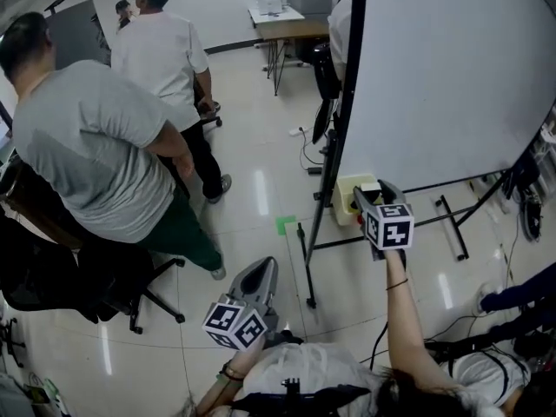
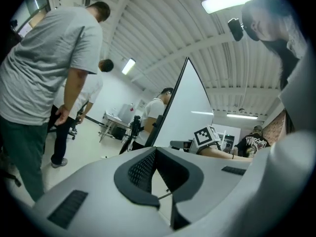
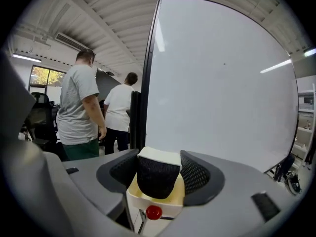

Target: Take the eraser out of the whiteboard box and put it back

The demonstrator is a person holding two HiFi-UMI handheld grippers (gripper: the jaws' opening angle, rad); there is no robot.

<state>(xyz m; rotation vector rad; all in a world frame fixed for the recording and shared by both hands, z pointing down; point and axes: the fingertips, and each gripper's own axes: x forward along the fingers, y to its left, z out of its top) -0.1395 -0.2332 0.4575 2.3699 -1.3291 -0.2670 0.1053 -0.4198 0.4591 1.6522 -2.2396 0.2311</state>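
Observation:
The eraser, black felt with a white back, sits between the pads of my right gripper, which is shut on it. It hangs just above the cream whiteboard box, whose front bears a red dot. In the head view the right gripper reaches over that box at the foot of the whiteboard. My left gripper stays low by my body, pointing level across the floor. Its jaws meet at the tips with nothing between them.
A person in a grey shirt and another in white stand at the left beside a black office chair. The whiteboard's stand legs cross the floor. Cables and a table lie further back.

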